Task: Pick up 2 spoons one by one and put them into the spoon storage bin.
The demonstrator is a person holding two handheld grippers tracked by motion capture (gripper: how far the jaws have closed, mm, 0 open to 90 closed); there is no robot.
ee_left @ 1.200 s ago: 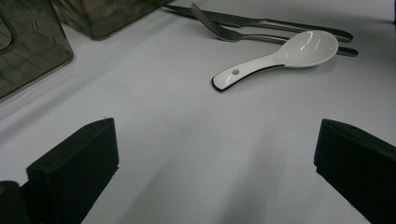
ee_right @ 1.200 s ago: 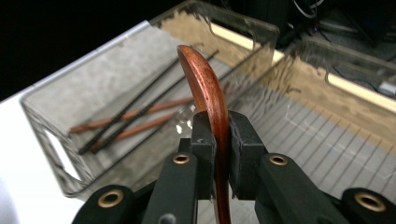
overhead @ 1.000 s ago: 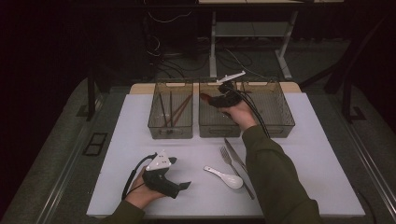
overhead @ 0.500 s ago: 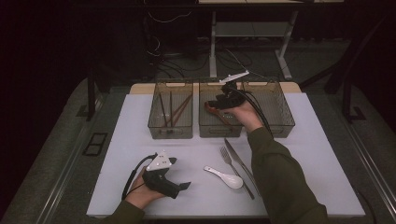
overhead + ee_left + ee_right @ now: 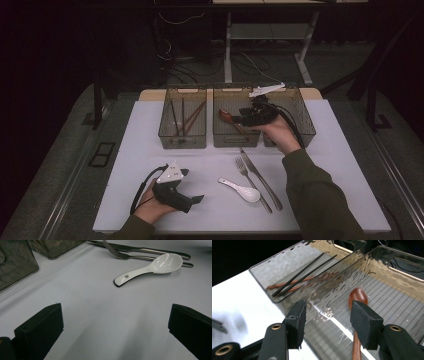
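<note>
Right gripper: held over the middle bin at roughly 12 o'clock on the worktop. Jaws released, a gap between them, grasping nothing. In the right gripper view the wooden spoon lies on the ribbed floor of that bin; its bowl shows in the gap at about 1 o'clock, close against the right-hand jaw, and its handle runs down behind that jaw.

Left bin: holds dark chopsticks and brown chopsticks, lying lengthwise.

Right bin: beside the middle bin; contents cannot be told.

Left gripper: resting on the worktop at about 7 o'clock. Jaws spread wide, nothing between them. In the left gripper view the white ceramic spoon lies well beyond the jaws at 1 o'clock.

Fork and knife: side by side at 5 o'clock on the worktop, just beside the ceramic spoon's bowl.
</note>
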